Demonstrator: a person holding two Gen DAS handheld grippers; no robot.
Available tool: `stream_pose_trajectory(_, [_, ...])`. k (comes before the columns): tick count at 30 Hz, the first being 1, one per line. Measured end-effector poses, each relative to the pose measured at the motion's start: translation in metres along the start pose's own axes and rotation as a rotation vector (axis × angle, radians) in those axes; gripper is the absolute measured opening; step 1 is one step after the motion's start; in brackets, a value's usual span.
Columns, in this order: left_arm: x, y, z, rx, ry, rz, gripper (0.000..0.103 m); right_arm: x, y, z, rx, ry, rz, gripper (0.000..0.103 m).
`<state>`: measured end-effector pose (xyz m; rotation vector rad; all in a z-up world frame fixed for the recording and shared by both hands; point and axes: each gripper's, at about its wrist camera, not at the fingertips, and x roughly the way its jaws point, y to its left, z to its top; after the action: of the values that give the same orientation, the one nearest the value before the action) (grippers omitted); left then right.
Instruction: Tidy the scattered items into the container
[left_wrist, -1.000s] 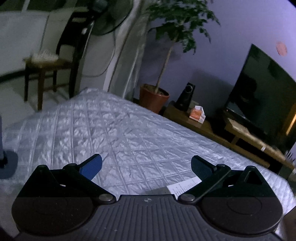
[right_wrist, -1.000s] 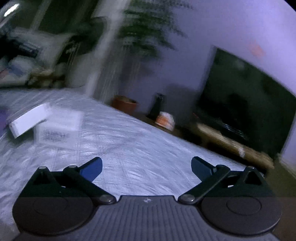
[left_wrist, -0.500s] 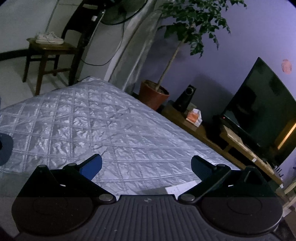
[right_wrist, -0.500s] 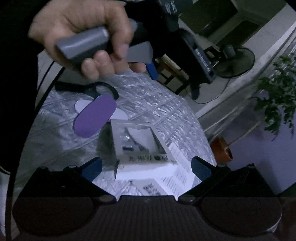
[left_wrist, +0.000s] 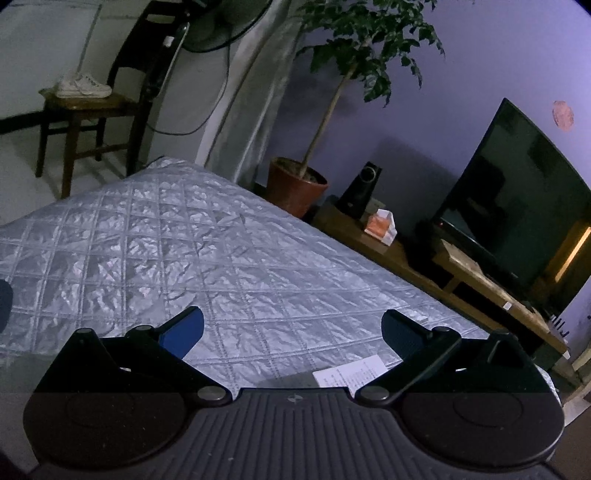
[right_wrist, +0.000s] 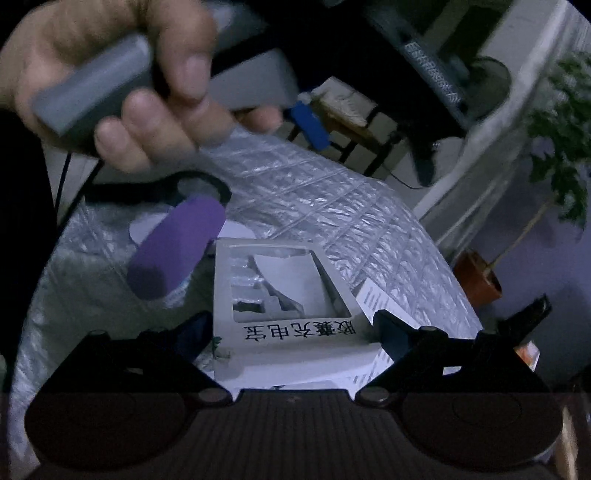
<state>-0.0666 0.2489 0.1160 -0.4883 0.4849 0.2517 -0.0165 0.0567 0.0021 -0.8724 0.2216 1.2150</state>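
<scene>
In the right wrist view my right gripper (right_wrist: 291, 328) is open, its jaws on either side of a white box (right_wrist: 288, 295) with a clear window and printed text, lying on the quilted silver cover (right_wrist: 332, 206). A purple oval case (right_wrist: 177, 247) lies just left of the box, over a white disc. A printed paper (right_wrist: 384, 306) sticks out at the box's right. In the left wrist view my left gripper (left_wrist: 291, 328) is open and empty above the silver cover (left_wrist: 184, 251); a corner of printed paper (left_wrist: 351, 371) shows between its jaws.
A hand holding the other gripper's grey handle (right_wrist: 92, 92) fills the upper left of the right wrist view. A black cable loop (right_wrist: 155, 188) lies behind the purple case. Beyond the cover stand a potted plant (left_wrist: 299, 181), a TV (left_wrist: 517, 206), a chair with shoes (left_wrist: 85, 107).
My right gripper swung round from the room to the items and has moved closer, so the white box now sits between its jaws. The left view has tilted slightly.
</scene>
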Motion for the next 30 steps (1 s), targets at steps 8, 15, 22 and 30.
stream_pose_trajectory(8, [0.000,-0.009,-0.006,0.048,0.003,0.004,0.103,-0.095,-0.016,-0.056,0.290,-0.069,-0.257,0.090])
stream_pose_trajectory(15, [0.005,-0.019,-0.014,0.057,0.038,-0.011,0.103,-0.153,-0.053,-0.148,0.858,0.053,-0.327,0.088])
stream_pose_trajectory(22, [0.003,-0.034,-0.022,0.115,0.034,-0.021,0.103,-0.176,-0.058,-0.165,0.956,0.087,-0.416,0.101])
stream_pose_trajectory(30, [0.010,-0.041,-0.029,0.132,0.077,-0.056,0.103,-0.136,-0.055,-0.144,0.792,0.180,-0.297,0.102])
